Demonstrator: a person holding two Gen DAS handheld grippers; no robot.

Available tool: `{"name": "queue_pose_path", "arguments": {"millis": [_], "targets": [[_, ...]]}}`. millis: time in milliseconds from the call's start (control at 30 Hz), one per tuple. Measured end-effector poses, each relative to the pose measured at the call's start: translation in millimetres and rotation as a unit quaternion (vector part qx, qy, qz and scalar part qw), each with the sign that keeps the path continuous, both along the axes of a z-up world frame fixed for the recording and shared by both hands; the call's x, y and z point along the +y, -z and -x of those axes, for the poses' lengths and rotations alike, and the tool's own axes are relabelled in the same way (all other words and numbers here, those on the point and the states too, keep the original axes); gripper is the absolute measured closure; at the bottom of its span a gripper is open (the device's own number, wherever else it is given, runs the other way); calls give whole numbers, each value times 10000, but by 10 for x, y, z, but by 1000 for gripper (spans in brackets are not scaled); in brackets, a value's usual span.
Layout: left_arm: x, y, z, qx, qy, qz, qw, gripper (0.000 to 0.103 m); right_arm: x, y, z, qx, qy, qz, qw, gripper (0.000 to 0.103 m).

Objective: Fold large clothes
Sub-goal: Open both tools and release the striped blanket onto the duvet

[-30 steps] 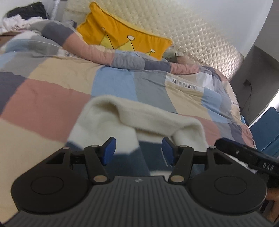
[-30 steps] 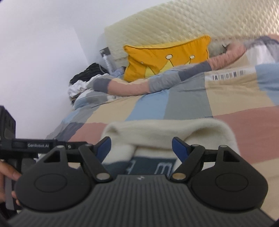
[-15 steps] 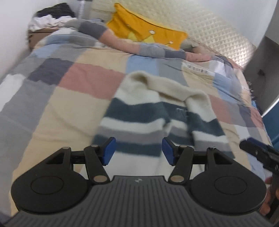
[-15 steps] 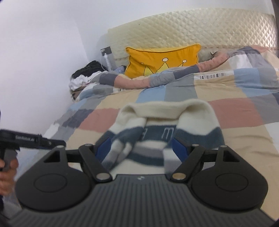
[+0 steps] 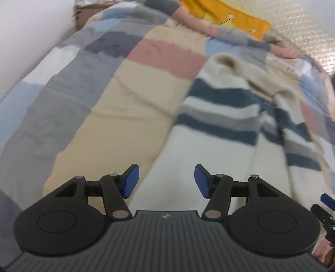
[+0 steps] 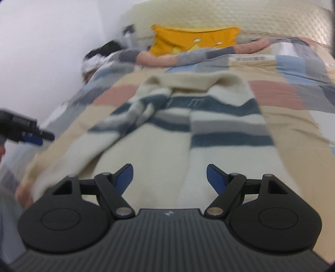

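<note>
Sweater [image 5: 219, 129]: cream knit with dark blue and grey stripes, lying spread on the bed, collar end far, plain cream hem end near; one sleeve is folded in over the body on the left side in the right wrist view [image 6: 134, 117].
Bed cover [image 5: 100, 117]: patchwork of beige, pink, blue and grey blocks, under the sweater on all sides.
Left gripper [image 5: 166, 181]: jaws apart, nothing between the blue pads; it hangs over the near left edge of the sweater, where cream knit meets beige cover. Whether it touches the cloth I cannot tell.
Right gripper [image 6: 169, 177]: jaws wide apart and empty, over the near cream part of the sweater.
Each tool in the other's view: the left one shows at the left edge [image 6: 23, 129], the right one at the lower right edge [image 5: 324, 211].
Pillow [image 6: 194, 38]: yellow with a crown print, at the far end against the quilted headboard [image 6: 209, 14].
Wall [image 6: 41, 41]: white, on the left.
Sharpness: both views are blurred.
</note>
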State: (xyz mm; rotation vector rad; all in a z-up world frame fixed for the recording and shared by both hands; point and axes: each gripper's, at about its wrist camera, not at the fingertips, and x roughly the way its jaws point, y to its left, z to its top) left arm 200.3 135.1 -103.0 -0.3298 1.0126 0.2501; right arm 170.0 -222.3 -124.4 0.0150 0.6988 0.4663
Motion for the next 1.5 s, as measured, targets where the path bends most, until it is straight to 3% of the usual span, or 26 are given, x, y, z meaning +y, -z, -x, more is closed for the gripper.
{"name": "queue_pose_path", "arguments": {"millis": [133, 333, 567, 700, 833, 1200, 1400, 1500], "targets": [[116, 139, 69, 168, -259, 262, 9992, 39, 20, 72, -33, 140, -120, -251, 9995, 24], [82, 350, 25, 272, -331, 652, 9970, 39, 131, 178, -12, 75, -240, 158, 9996, 24], [49, 494, -201, 482, -578, 363, 9965, 39, 170, 222, -56, 75, -292, 192, 9994, 24], [128, 446, -226, 287, -714, -201, 9968, 37, 179, 302, -151, 182, -211, 256, 9993, 24], [301, 561, -228, 542, -727, 448, 9949, 37, 204, 321, -173, 183, -228, 258, 9992, 24], [315, 715, -246, 688, -713, 1184, 9880, 33, 345, 431, -147, 353, -519, 304, 9976, 24], [219, 696, -239, 704, -565, 1196, 9887, 35, 367, 492, -164, 513, -635, 228, 9964, 24], [142, 681, -228, 769, -433, 1237, 9884, 43, 414, 536, -157, 548, -678, 321, 9957, 24]]}}
